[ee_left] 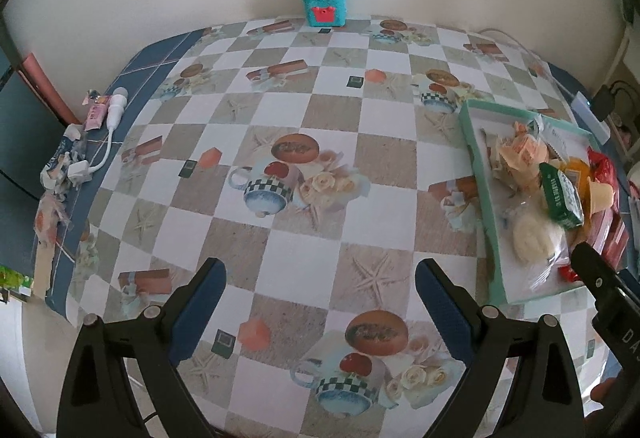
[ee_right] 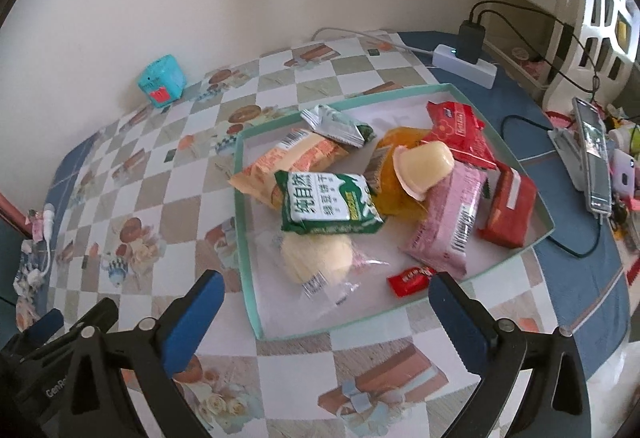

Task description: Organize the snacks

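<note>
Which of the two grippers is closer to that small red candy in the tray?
Right. The right gripper hangs open over the tray's near edge, one finger beside the small red candy. The left gripper is open over bare tablecloth, left of the tray.

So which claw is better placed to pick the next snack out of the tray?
Probably right. The right claw hangs open over the tray's near edge, snacks like the green packet just ahead. The left claw, also open, faces bare tablecloth beside the tray.

Black claw [ee_left: 320,302] frames, blue pads, silver screws
</note>
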